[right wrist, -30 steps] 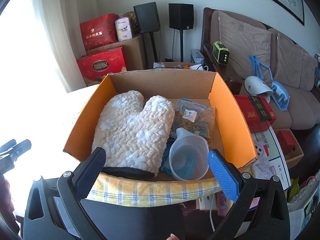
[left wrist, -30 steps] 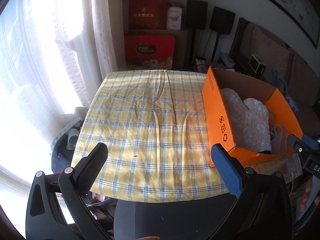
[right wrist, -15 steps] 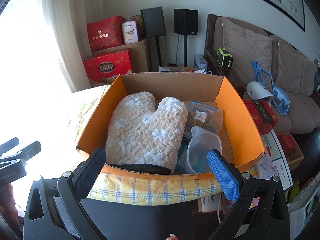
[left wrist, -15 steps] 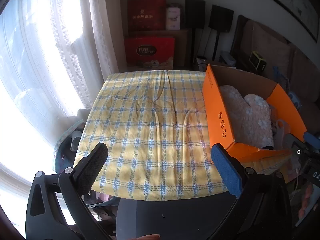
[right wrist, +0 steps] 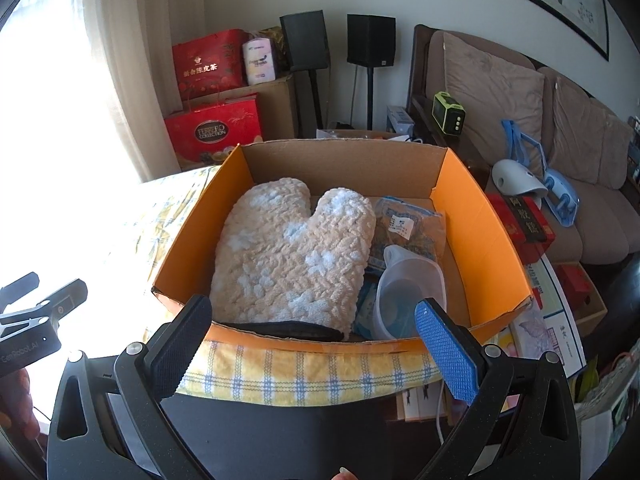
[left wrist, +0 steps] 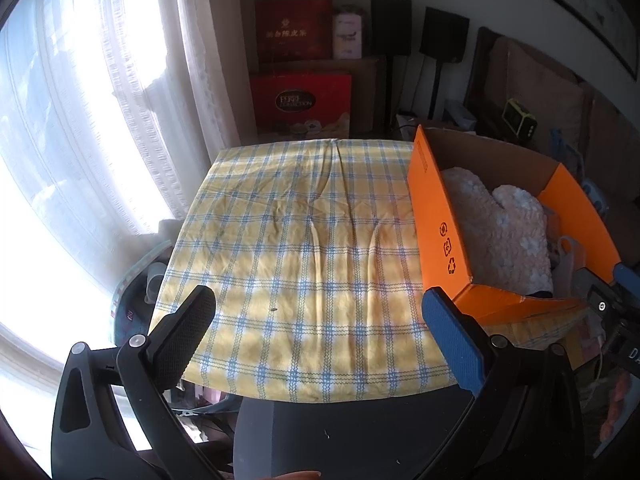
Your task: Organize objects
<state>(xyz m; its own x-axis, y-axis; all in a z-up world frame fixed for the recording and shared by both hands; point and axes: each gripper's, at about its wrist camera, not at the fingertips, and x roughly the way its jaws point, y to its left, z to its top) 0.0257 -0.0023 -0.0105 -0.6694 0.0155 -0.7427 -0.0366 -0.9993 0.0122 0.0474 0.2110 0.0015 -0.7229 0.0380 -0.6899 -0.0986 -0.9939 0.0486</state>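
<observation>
One orange cardboard box (right wrist: 476, 216) sits just ahead of the right gripper (right wrist: 316, 344), whose two fingers are spread wide and hold nothing. Inside the box lie one fluffy cream oven mitt (right wrist: 292, 256) ahead and slightly left of that gripper, one clear plastic measuring cup (right wrist: 408, 292) close to its blue finger, and one packet of dried snacks (right wrist: 412, 228) just beyond the cup. The left gripper (left wrist: 316, 332), also spread wide and holding nothing, hovers over one yellow checked tablecloth (left wrist: 288, 248), with the box to its right.
</observation>
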